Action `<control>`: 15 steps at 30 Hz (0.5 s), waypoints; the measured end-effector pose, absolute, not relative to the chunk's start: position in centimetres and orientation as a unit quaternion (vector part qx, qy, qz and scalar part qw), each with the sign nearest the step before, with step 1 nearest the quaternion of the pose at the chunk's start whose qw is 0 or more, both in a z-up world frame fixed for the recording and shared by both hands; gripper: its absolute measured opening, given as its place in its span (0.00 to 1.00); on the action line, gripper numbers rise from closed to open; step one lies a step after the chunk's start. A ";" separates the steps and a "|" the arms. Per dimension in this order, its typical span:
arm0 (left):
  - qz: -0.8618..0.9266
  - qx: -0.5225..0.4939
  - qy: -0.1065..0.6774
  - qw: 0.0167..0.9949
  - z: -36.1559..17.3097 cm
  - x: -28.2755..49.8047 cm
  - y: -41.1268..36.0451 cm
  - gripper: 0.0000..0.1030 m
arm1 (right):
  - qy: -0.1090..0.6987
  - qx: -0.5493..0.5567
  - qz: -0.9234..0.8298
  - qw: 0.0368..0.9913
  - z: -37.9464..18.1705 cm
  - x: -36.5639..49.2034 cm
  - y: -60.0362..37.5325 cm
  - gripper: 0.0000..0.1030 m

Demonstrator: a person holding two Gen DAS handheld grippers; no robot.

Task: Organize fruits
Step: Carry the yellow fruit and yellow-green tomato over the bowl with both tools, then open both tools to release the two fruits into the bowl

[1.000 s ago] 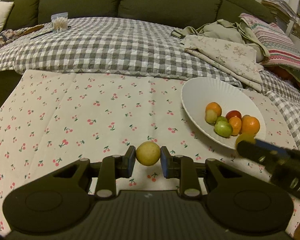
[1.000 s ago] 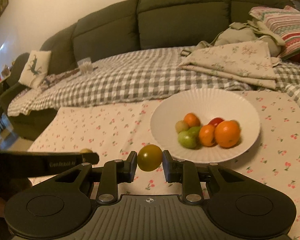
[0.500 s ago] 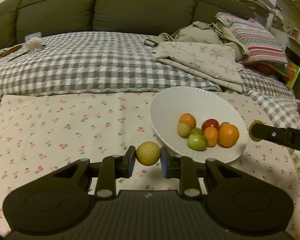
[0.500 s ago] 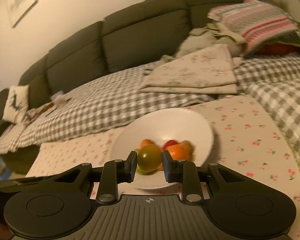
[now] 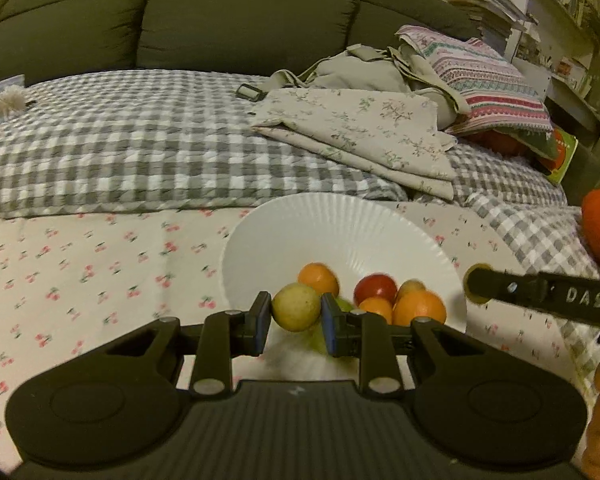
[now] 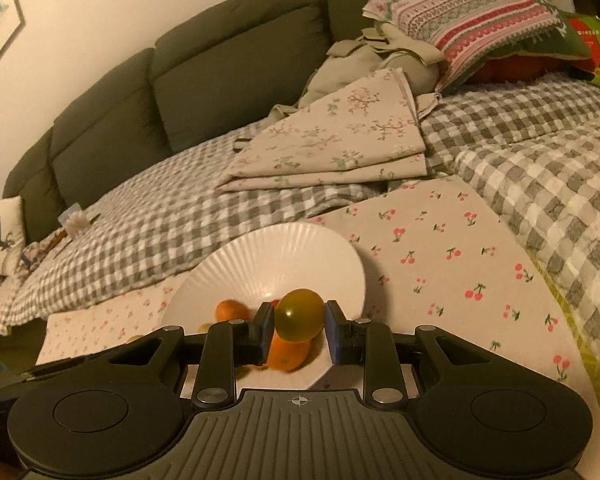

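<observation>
- Left gripper (image 5: 296, 317): fingers closed onto a pale yellow round fruit (image 5: 296, 307), which is clamped between the two pads and held over the near left rim of the white plate (image 5: 340, 224).
- Right gripper (image 6: 299, 326): fingers closed onto a yellow-green round fruit (image 6: 300, 314), held between the pads above the near part of the plate.
- From the left wrist view, the right gripper's finger enters from the right edge, its tip just beside the plate's right rim.
- Plate contents, just past the left gripper: two small orange fruits (image 5: 318, 278), a red fruit (image 5: 376, 287), a larger orange fruit (image 5: 419, 308) and a green fruit partly hidden behind the right finger.
- The plate rests on a cherry-print cloth (image 5: 100, 264).
- Behind the cloth lies a grey checked blanket (image 5: 140, 140).
- On the blanket, to the right, sits a folded floral sheet (image 5: 360, 132); behind it, a striped pillow (image 5: 484, 80).
- Farthest back: the dark green sofa backrest (image 5: 220, 20).
</observation>
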State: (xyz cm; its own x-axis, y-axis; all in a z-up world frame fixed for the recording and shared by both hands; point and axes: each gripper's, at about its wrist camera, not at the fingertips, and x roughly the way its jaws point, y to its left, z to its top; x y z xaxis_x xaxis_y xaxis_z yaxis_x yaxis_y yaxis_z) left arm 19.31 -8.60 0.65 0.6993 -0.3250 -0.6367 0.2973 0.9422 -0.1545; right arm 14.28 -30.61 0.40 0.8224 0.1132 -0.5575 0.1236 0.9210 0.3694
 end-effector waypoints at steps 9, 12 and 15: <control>-0.196 0.005 0.336 0.921 0.3 21.9 -11.8 0.24 | 0.312 0.211 -0.008 0.926 -0.6 17.6 -31.9 0.25; -0.194 0.005 0.341 0.920 -0.3 22.8 -12.6 0.24 | 0.314 0.220 -0.004 0.924 -0.8 18.6 -31.9 0.25; -0.193 0.000 0.334 0.923 -0.7 23.2 -13.1 0.24 | 0.319 0.221 -0.001 0.922 -1.1 19.5 -31.6 0.25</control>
State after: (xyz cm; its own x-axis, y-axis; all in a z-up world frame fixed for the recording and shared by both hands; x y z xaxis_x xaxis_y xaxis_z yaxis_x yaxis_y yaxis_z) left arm 23.20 -13.06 -0.66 0.7031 -0.3561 -0.6156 0.3559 0.9256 -0.1289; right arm 19.50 -31.62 -1.12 0.7968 0.1398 -0.5879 0.1420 0.9023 0.4071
